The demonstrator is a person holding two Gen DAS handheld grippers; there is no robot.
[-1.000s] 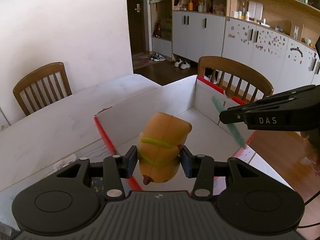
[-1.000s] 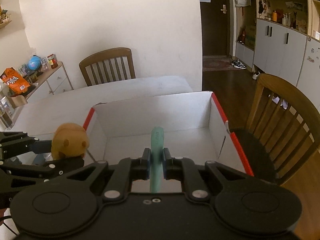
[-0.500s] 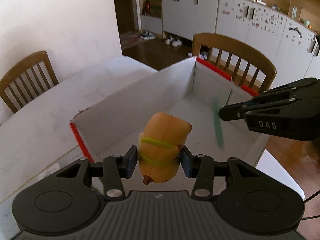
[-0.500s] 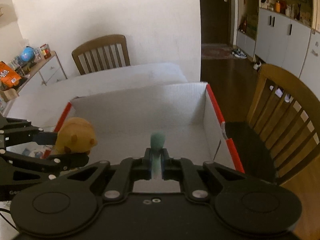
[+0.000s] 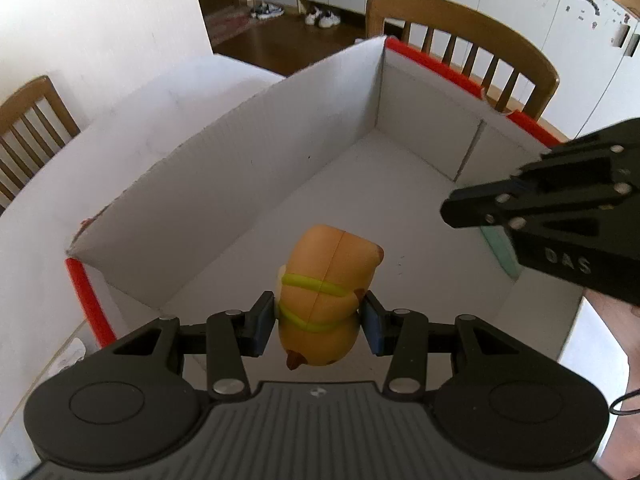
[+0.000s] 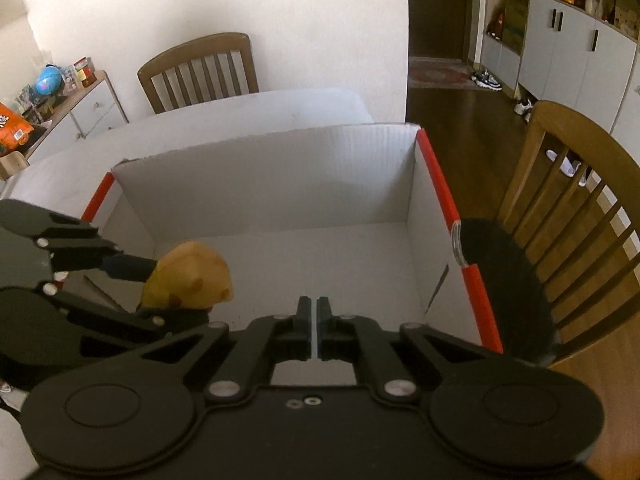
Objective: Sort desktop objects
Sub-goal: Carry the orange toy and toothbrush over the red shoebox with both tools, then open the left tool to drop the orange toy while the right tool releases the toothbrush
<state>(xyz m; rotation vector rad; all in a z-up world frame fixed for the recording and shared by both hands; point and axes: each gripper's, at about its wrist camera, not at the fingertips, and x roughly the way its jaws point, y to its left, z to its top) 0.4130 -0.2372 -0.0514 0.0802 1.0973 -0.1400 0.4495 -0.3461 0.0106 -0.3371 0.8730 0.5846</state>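
Observation:
My left gripper (image 5: 320, 320) is shut on an orange toy figure (image 5: 324, 296) with yellow-green bands and holds it above the floor of a white cardboard box (image 5: 248, 168) with red edges. The toy also shows in the right wrist view (image 6: 188, 276), held by the left gripper (image 6: 132, 280). My right gripper (image 6: 313, 310) is shut on a thin mint-green flat object (image 6: 314, 340), seen edge-on. In the left wrist view the right gripper (image 5: 464, 212) hovers over the box's right side, with the green object (image 5: 500, 252) hanging below it.
The box (image 6: 280, 172) sits on a white table (image 5: 120, 120). Wooden chairs stand beside the table on the right (image 6: 580, 208), at the far side (image 6: 200, 68) and at the left (image 5: 32, 120). Cabinets (image 5: 540, 12) line the far wall.
Both grippers have moved forward and down over the box. The green object now sticks out far less past the right fingertips. The toy stays gripped.

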